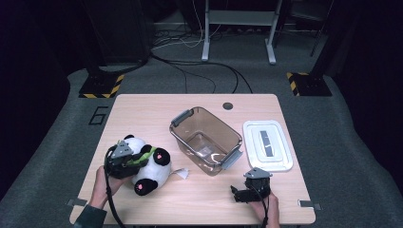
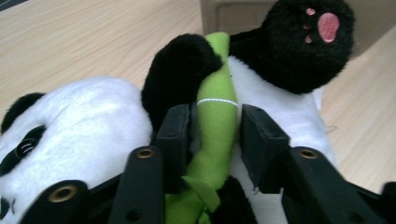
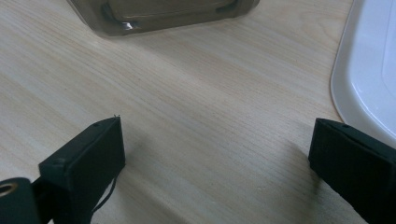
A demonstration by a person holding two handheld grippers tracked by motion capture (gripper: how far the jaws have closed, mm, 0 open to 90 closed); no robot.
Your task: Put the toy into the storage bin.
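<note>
the left gripper (image 2: 205,140) has its two black jaws squeezed on the green stick (image 2: 215,121) that the toy panda (image 1: 145,164) hugs, so it looks like the pick-up step. the likely next move is to lift the panda and carry it over to the clear box (image 1: 205,139), which needs a firm hold because the panda is soft and floppy. the panda lies on the table (image 1: 142,107) just left of the box, white and black and fluffy, with pink paw pads. the right gripper (image 1: 248,192) rests in front of the box, jaws wide apart and holding nothing. the white lid (image 1: 267,145) lies right of the box.
</note>
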